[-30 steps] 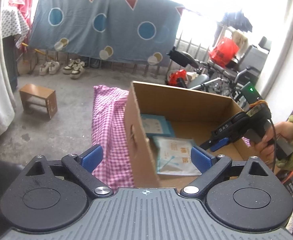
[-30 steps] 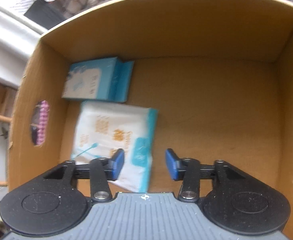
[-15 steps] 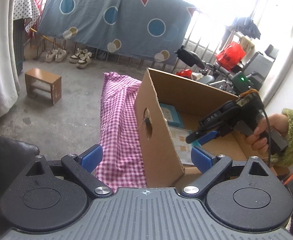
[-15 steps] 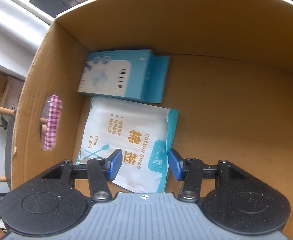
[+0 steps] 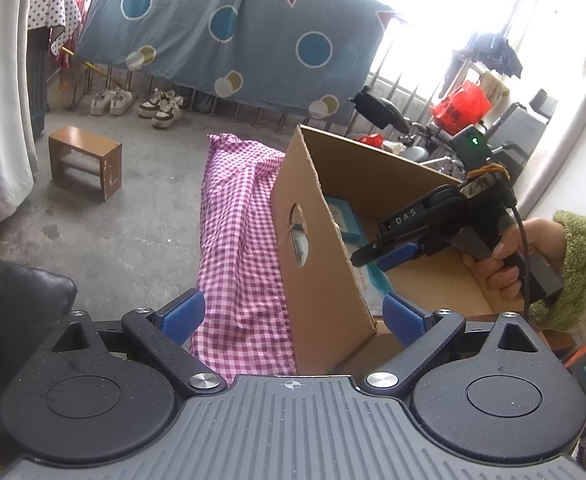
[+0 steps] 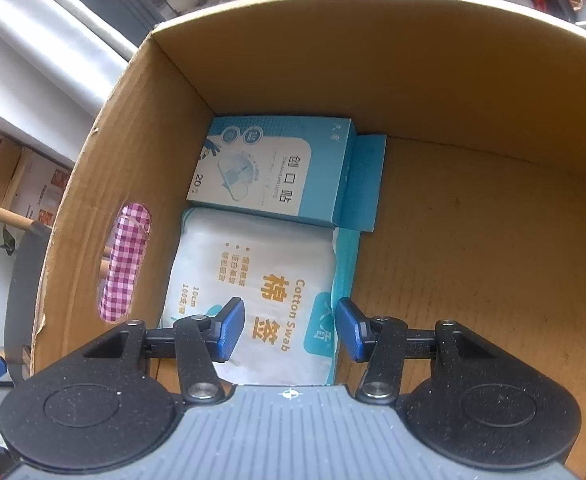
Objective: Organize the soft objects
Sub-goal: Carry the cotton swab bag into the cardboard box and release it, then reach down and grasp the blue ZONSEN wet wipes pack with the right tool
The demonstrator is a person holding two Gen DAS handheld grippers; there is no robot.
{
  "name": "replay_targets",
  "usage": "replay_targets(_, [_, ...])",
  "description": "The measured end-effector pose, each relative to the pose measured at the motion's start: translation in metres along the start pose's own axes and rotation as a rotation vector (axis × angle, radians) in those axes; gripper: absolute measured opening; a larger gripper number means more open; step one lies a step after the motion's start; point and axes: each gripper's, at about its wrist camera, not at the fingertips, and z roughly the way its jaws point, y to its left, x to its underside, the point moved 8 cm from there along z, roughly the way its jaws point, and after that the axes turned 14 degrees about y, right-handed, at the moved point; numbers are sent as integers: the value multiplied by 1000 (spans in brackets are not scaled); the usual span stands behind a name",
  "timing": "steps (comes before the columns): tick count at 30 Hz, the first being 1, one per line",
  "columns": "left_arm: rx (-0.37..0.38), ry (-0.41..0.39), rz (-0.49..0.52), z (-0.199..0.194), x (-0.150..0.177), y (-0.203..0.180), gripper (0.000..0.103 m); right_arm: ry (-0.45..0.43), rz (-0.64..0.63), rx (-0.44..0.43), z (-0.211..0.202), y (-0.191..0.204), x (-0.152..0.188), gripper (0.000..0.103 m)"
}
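Two packs in cardboard box point(image 6: 373, 60) | cotton swab pouch point(image 6: 261, 280): light, soft, slippery, pinch its edge | right tongs point(image 6: 289, 330) released above it | left tongs point(image 5: 293, 314) released, empty

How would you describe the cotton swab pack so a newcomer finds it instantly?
Look inside the open brown cardboard box, along its wall with the oval handle hole. Two packages lie flat there, edge to edge. The soft white plastic cotton swab pack with orange lettering is the nearer one; its neighbour is a rigid light-blue carton.
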Motion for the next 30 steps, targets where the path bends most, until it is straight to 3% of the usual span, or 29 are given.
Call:
replay_targets(5, [-5,-6,12,-7,3,-6,97,-53,5,-16,-11,-2,0,54])
replay_targets(9, [0,-21,34,-18,9,-15,99,-156,15,-74,-49,-6,15,54])
replay_targets(12, [26,-9,42,-23,15,-23,99,-245,1,-154,-89,-5,45,55])
replay_targets(16, [87,40,62,-22,28,-38,99,-360,-29,-251,-138,-5,105,67])
replay_targets(19, [123,78,105,-18,42,-54,99,-428,-27,-304,-159,-6,151,68])
replay_targets(24, [174,175,191,-1,66,-80,99,-439,37,-401,-144,-6,215,68])
replay_targets(30, [124,254,295,23,88,-98,99,-376,164,-432,-88,-5,249,68])
